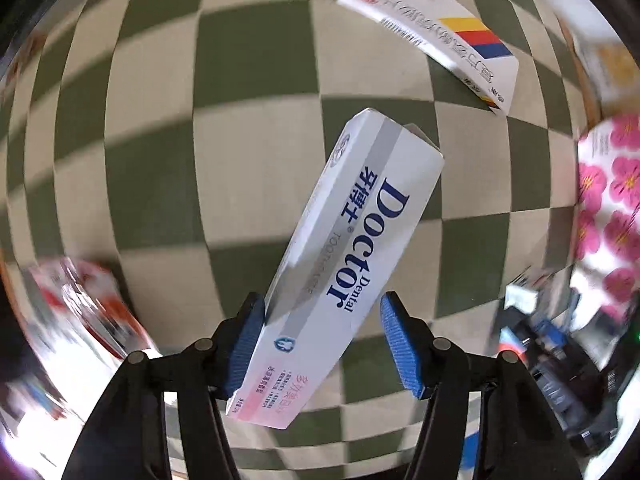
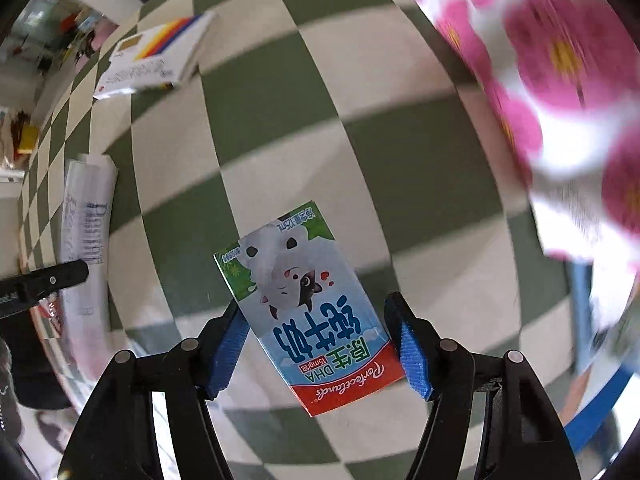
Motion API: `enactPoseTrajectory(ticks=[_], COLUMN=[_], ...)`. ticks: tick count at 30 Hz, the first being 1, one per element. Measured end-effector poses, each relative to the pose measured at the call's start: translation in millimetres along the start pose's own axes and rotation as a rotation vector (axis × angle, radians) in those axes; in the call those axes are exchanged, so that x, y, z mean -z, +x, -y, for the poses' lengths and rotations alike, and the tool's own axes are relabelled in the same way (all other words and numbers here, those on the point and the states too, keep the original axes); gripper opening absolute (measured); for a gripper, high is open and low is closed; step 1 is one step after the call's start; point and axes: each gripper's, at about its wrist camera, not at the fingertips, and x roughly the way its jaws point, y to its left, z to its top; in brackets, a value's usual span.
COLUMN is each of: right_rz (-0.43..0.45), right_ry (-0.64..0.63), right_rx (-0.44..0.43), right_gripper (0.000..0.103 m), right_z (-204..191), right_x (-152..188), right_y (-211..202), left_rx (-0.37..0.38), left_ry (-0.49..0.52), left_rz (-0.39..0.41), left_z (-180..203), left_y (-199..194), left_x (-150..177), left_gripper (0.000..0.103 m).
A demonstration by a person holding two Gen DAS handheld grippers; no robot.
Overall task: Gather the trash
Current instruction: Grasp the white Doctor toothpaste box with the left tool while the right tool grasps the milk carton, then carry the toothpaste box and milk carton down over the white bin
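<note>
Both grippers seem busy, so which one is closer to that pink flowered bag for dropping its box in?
Probably the right gripper: its milk carton hangs beside the flowered bag, which looms large there. The left gripper sees it only at the edge.

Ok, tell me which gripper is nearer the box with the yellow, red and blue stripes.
Left, I judge. The left gripper, around the toothpaste box, has the striped box just past that box's far end. From the right gripper, around the milk carton, it lies far off.
</note>
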Motion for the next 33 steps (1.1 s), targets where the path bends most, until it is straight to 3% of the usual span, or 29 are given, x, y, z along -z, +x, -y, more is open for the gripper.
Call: enactPoseTrajectory(ticks=[2, 6, 9, 11, 12, 22, 24, 30, 33], right_rz=[-0.006, 0.010, 0.039, 0.051, 0.052, 0.121, 0.134, 0.205, 0.249], right_ry=[0.001, -0.048, -0.106, -0.146, -0.158, -0.197, -0.190, -0.156, -0.144], right_rx=[0.005, 0.053, 0.121, 0.157, 0.164, 0.147, 0.131, 0.088, 0.072], right_gripper=[0.070, 0.070, 0.071, 0.071, 0.071, 0.060, 0.060, 0.059, 0.059], right_z=[3.5, 0.6, -20.6, -29.0, -31.7, -51.9, -39.8, -35.8, -40.5], right_x=[4.4, 0.2, 5.9, 6.5, 5.1, 39.2, 50.7, 77.4, 96.7], right_y=[1.0, 1.7, 3.8, 5.8, 7.4, 12.3, -1.5, -35.8, -58.4], left_rx=[-0.024, -0.250, -0.339, -0.327, -0.324, -0.323, -0.311, -0.262, -0.238], left_ry=[0.032, 0.276, 0.355, 0.353, 0.346, 0.281, 0.258, 0.184, 0.153], left_rz=[0.043, 0.110, 0.152, 0.170, 0.176, 0.294, 0.320, 0.416, 0.453], left_z=[7.7, 45.1, 64.5, 68.4, 69.0, 59.8, 61.5, 55.3, 41.0], left_y=[1.4, 12.9, 21.6, 21.7, 23.6, -6.2, -18.1, -52.8, -67.7], left_x=[10.8, 29.2, 37.9, 41.3, 45.9, 98.2, 104.5, 172.4, 188.0], left_gripper=[0.058, 0.058, 0.058, 0.055, 0.044, 0.043, 0.043, 0.043, 0.043])
